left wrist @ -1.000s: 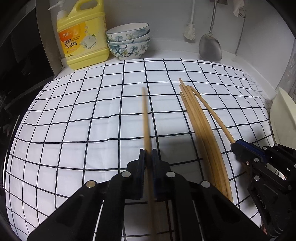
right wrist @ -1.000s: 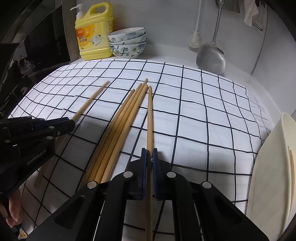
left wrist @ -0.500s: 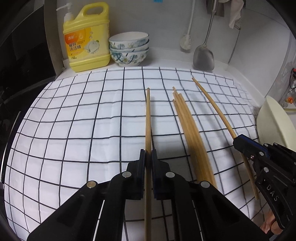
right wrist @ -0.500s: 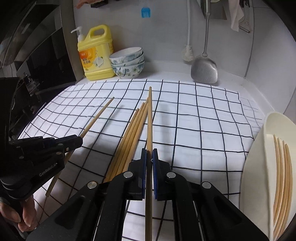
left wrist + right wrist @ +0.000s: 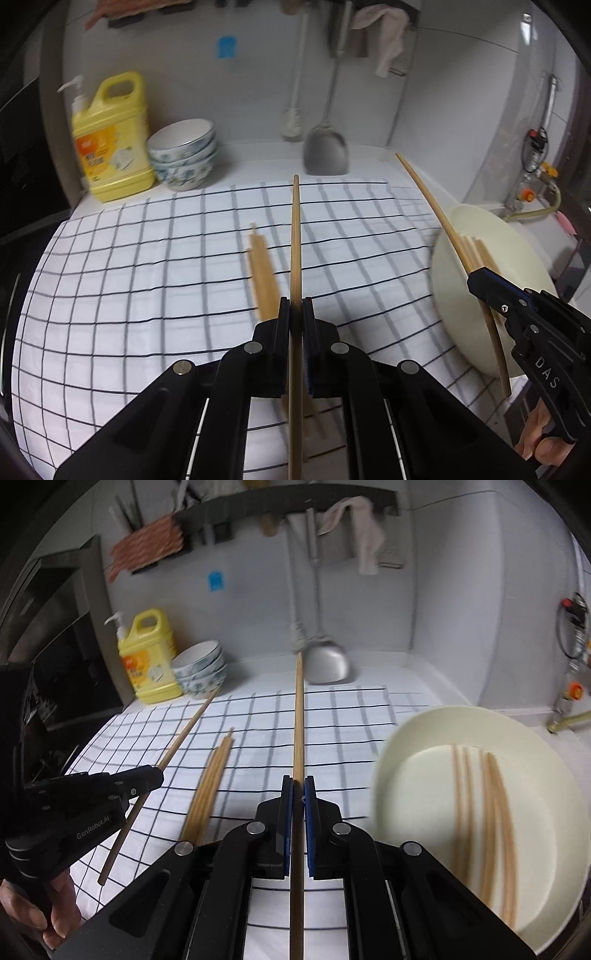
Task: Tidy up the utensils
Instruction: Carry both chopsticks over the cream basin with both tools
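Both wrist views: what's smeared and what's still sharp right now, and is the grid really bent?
Left wrist view: the detergent bottle, stacked bowls and loose chopsticks on the checked cloth are motion-smeared; the left gripper and its chopstick stay crisp. Right wrist view: the plate and its chopsticks blur; the right gripper is sharp. The curved grid is fisheye distortion.

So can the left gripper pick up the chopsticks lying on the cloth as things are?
Probably not yet: the left gripper is shut on a chopstick. Nothing blocks the bundle on the cloth.
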Demonstrator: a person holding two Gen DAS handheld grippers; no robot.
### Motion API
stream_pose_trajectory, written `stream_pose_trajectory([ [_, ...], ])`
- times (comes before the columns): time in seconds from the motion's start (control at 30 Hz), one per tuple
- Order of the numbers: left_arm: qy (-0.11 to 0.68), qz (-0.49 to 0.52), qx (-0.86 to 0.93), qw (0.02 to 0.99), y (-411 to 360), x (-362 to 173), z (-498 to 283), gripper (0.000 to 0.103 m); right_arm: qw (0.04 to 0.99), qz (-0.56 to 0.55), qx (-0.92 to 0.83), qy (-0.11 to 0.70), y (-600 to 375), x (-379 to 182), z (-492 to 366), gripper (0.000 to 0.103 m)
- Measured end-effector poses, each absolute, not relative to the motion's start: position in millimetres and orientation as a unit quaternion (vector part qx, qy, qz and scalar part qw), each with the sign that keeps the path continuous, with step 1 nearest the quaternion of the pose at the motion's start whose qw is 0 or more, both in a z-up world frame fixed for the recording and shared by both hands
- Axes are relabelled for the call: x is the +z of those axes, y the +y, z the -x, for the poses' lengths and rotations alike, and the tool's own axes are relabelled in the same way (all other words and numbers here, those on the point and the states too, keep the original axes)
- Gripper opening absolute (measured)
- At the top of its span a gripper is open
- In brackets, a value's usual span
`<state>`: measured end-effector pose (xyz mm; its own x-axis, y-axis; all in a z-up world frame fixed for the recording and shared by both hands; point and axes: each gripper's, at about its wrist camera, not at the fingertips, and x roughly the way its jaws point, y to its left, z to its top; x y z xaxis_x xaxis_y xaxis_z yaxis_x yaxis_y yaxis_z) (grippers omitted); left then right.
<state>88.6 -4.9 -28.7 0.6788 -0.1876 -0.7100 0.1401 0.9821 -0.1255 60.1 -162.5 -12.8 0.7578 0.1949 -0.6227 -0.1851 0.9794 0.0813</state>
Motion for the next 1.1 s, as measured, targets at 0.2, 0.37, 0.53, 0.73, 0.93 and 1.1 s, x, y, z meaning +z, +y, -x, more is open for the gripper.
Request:
stream_pose_trajectory([
  [0.2, 0.389, 0.016, -0.157, 0.908, -63.2, -9.7, -90.5, 0.007, 0.946, -0.023, 0.054, 0.320, -215.4, 4.3, -37.8, 0.006],
  [0.37, 0.393, -0.003, -0.199, 0.898, -118.0, 1.0, -95.2, 0.007, 0.946, -0.063, 0.018, 0.317, -266.2, 11.6, -33.1, 0.006],
  [0.53, 0.394, -0.019, -0.234, 0.889, -166.7, 10.8, -97.3, 0.007, 0.938, -0.109, -0.009, 0.328, -312.6, 3.6, -32.3, 0.006],
  [0.73, 0.409, -0.032, -0.259, 0.874, -216.1, 11.5, -106.7, 0.007, 0.929, -0.137, -0.019, 0.343, -338.2, -9.1, -33.7, 0.006],
  [0.93, 0.438, -0.042, -0.263, 0.859, -240.3, -10.0, -115.0, 0.007, 0.918, -0.151, -0.032, 0.364, -351.4, -24.1, -39.4, 0.006],
  [1.1, 0.456, -0.048, -0.252, 0.852, -245.6, -28.7, -125.0, 0.007, 0.911, -0.160, -0.036, 0.378, -356.2, -34.3, -42.8, 0.006],
])
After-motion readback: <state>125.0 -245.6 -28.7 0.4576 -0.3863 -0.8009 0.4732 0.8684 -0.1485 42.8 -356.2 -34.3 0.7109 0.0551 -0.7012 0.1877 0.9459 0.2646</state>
